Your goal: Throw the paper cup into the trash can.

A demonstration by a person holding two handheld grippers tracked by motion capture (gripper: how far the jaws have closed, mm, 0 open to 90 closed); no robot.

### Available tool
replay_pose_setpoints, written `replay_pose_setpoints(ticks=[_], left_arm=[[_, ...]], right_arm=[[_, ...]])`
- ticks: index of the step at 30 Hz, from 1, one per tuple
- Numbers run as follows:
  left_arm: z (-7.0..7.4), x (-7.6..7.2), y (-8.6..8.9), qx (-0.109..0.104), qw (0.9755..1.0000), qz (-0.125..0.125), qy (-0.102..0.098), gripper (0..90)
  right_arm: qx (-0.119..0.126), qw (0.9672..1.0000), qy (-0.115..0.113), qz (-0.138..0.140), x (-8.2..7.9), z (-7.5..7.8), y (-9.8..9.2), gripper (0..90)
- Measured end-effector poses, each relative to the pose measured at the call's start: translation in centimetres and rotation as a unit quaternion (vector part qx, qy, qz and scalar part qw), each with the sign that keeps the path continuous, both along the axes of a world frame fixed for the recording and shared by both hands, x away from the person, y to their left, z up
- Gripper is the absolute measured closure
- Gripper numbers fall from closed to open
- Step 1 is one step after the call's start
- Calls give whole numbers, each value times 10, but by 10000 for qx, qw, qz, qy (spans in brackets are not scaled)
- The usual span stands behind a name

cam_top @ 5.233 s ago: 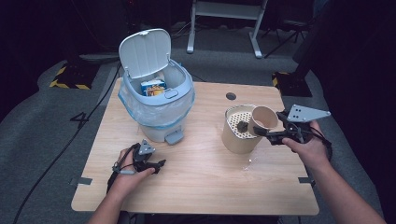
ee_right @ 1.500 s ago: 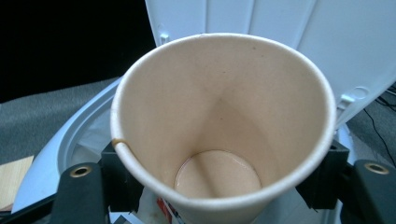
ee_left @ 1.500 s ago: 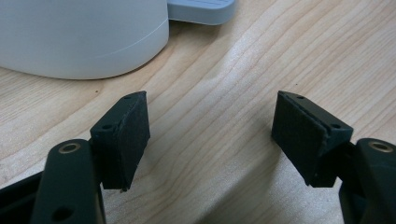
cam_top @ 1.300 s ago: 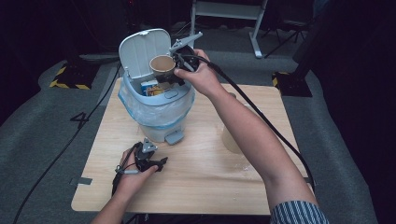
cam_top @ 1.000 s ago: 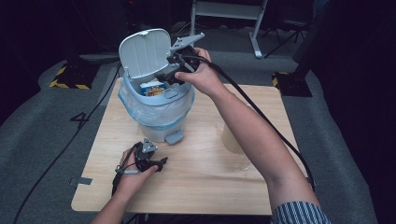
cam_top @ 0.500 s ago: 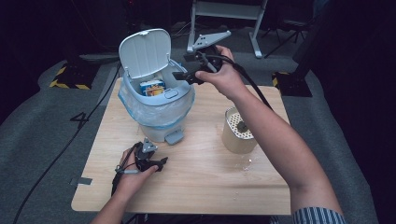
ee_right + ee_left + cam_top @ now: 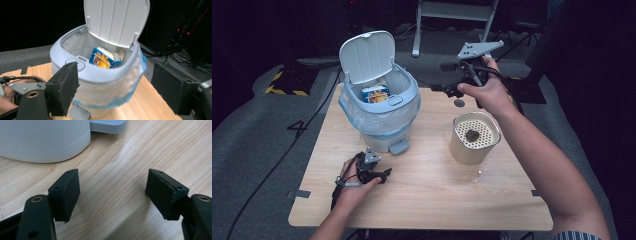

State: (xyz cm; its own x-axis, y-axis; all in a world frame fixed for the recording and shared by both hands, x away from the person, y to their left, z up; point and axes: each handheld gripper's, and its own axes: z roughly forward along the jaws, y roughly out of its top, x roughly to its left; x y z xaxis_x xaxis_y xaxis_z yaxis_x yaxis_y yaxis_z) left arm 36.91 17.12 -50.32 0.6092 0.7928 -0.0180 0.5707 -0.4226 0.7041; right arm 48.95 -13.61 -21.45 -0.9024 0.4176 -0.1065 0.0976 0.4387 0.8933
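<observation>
A pale blue pedal bin [image 7: 379,107] stands at the table's back left with its lid [image 7: 367,55] up and a blue and orange carton [image 7: 375,93] inside. To its right, my right gripper [image 7: 444,77] hangs in the air over the table's far edge and points at the bin [image 7: 100,75]. It is open; its jaws have just been closing, with nothing between them. The carton [image 7: 103,58] lies under the raised lid. My left gripper [image 7: 384,175] rests on the table in front of the bin. It is open [image 7: 112,192] over bare wood.
A beige container [image 7: 474,145] with a perforated top and a dark lump [image 7: 472,135] on it stands right of centre. A small wet patch [image 7: 474,175] lies in front of it. The bin's pedal [image 7: 398,146] juts toward my left gripper. A metal stand [image 7: 452,10] is behind the table.
My right gripper held a paper cup over the bin, then came away empty. It has moved right and a little up. The left hand has stayed put.
</observation>
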Motion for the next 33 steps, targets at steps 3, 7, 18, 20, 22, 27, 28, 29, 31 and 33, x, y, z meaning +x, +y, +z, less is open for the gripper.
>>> replay_pose_setpoints(ticks=[3,7,18,20,22,27,28,29,31,33], left_arm=[[0,1,-1,-24,10000,13,27,277],[0,2,-1,-40,10000,0,48,274],[0,4,-1,-52,10000,-16,28,270],[0,5,-1,-46,10000,-20,42,271],[0,5,0,-33,10000,-35,41,271],[0,4,4,-48,10000,-52,27,271],[0,4,5,-44,10000,-45,22,271],[0,5,6,-20,10000,-81,13,271],[0,4,7,-43,10000,-72,36,271],[0,4,7,-37,10000,-66,27,271]], right_arm=[[40,10000,8,-76,-7,-1,-16,218],[75,9998,23,-186,-15,-4,-35,223],[48,9990,83,-436,-40,-20,-86,234],[24,9987,99,-507,-44,-24,-96,235],[35,9984,122,-557,-47,-27,-104,236],[48,9974,181,-694,-57,-37,-124,239],[39,9972,174,-722,-60,-40,-128,241],[44,9972,177,-725,-62,-42,-131,245],[55,9969,215,-760,-66,-49,-138,253],[-5,9962,259,-830,-70,-57,-145,255]])
